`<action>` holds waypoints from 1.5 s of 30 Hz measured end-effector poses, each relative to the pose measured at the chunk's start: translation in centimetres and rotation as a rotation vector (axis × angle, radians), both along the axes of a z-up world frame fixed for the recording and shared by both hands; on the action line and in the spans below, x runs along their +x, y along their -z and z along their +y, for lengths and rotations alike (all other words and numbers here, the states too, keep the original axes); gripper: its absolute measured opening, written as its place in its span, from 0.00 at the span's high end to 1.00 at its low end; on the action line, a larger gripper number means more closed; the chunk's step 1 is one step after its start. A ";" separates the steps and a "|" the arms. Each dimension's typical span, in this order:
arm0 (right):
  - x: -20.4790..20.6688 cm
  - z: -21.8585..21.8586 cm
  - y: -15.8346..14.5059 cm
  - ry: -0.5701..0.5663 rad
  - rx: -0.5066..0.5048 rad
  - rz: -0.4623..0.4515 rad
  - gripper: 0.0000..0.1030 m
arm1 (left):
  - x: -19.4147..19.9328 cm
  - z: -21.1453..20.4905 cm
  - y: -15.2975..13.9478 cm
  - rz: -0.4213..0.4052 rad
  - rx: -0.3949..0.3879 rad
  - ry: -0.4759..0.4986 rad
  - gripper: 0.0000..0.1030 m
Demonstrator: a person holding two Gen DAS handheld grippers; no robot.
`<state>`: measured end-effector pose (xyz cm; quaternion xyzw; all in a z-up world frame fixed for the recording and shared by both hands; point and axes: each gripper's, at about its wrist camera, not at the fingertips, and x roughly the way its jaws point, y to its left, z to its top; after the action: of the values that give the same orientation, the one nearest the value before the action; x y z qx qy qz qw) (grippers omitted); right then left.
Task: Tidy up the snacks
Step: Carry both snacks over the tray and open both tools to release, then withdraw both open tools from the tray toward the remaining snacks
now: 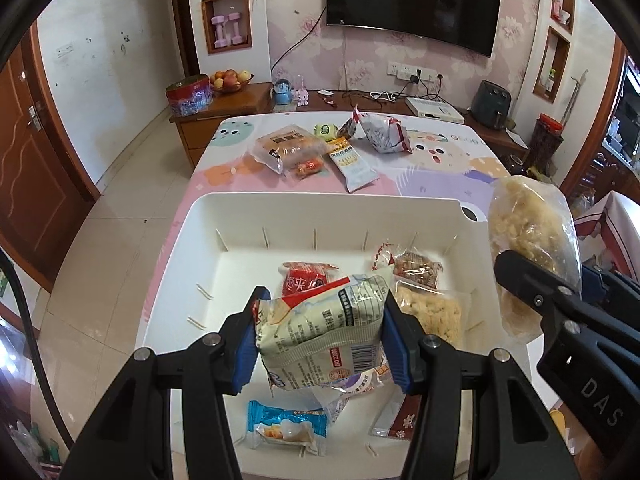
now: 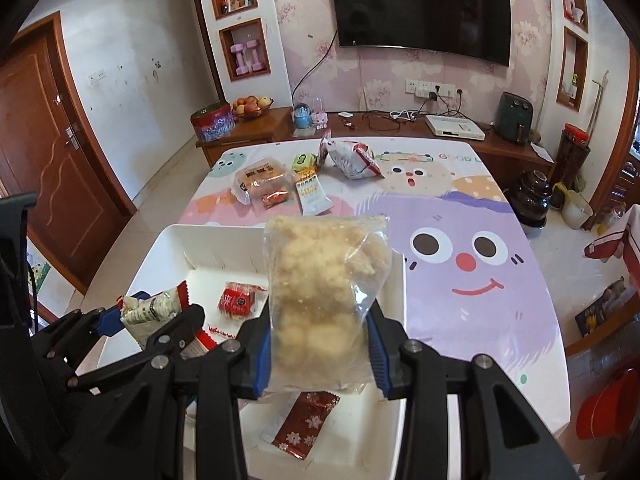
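Observation:
My left gripper (image 1: pixel 322 340) is shut on a cream and red snack packet (image 1: pixel 320 328) and holds it above the white bin (image 1: pixel 320 204). It also shows in the right wrist view (image 2: pixel 154 310). My right gripper (image 2: pixel 318 350) is shut on a clear bag of pale puffed snack (image 2: pixel 324 288), held upright over the bin's right side (image 2: pixel 398 280). That bag also shows in the left wrist view (image 1: pixel 528 232). Inside the bin lie several snacks: a red packet (image 1: pixel 304 278), a blue packet (image 1: pixel 286 428) and a puffed snack bag (image 1: pixel 432 312).
Further back on the cartoon tablecloth (image 2: pixel 480 208) lie a bread pack (image 1: pixel 286 146), a long white packet (image 1: pixel 352 164), a small red packet (image 1: pixel 308 168) and a red and white bag (image 1: pixel 384 134). A wooden TV bench (image 1: pixel 240 100) stands behind the table.

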<state>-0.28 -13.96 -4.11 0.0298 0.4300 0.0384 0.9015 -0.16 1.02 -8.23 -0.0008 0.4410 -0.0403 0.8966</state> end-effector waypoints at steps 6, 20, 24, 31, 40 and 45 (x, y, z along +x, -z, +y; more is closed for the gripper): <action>0.0 0.2 0.6 -0.009 0.003 0.020 0.61 | 0.1 -0.4 0.3 0.014 0.006 0.006 0.49; 0.5 0.3 1.6 -0.006 0.004 0.078 0.56 | 0.7 0.2 1.5 0.071 0.037 -0.048 0.17; 0.5 0.1 1.6 0.001 0.010 0.076 0.49 | 0.8 0.7 1.8 0.081 0.016 -0.066 0.15; 0.3 0.1 1.4 0.000 0.012 0.065 0.45 | 0.8 0.9 1.8 0.081 0.013 -0.070 0.15; 0.3 0.0 1.4 -0.001 0.009 0.066 0.45 | 0.8 0.8 1.7 0.082 0.012 -0.072 0.15; 0.2 0.0 1.4 -0.001 0.010 0.067 0.45 | 0.8 0.9 1.7 0.081 0.013 -0.072 0.15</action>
<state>-0.03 -13.91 -5.54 0.0355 0.4597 0.0401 0.8865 0.60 1.90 -9.95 -0.0122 0.4768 -0.0050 0.8789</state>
